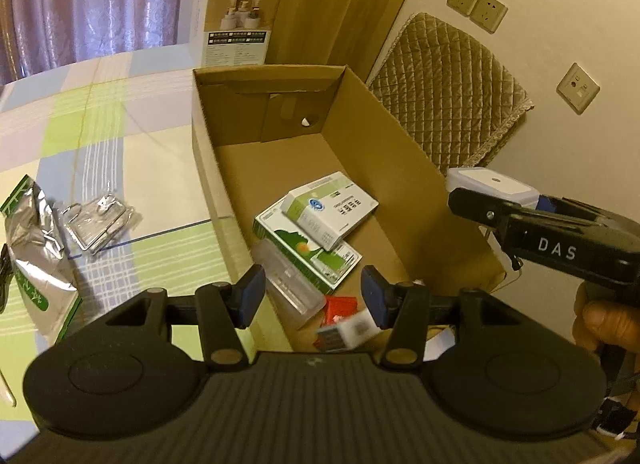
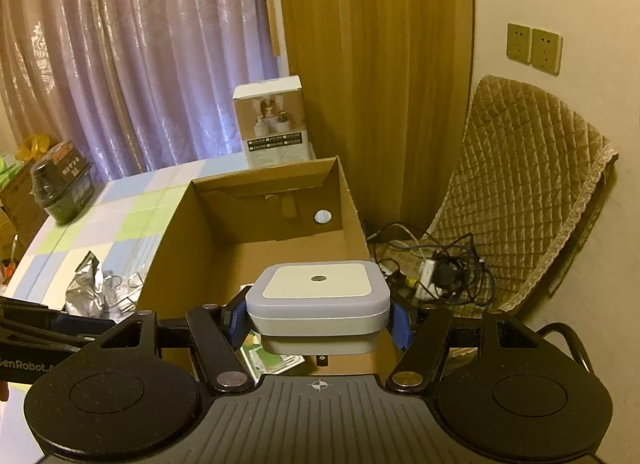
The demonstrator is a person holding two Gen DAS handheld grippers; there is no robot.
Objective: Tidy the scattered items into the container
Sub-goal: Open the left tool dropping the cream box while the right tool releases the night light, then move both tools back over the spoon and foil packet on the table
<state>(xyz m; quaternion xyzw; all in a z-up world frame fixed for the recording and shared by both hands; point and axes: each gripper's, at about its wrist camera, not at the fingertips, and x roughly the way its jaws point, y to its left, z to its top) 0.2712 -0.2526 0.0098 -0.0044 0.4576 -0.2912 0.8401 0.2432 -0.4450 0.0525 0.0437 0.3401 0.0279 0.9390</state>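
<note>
Meanwhile the right tongs [image 2: 318, 322] clamp the white square device [image 2: 318, 296] over the cardboard box [image 2: 180, 248] at the desk's [image 1: 120, 112] right edge, seemingly for dropping in, while the left tongs [image 1: 312, 296] hang wide apart, empty, above it.

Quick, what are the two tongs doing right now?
Left tongs: open, holding nothing, over the box.
Right tongs: closed on the white night light.
</note>
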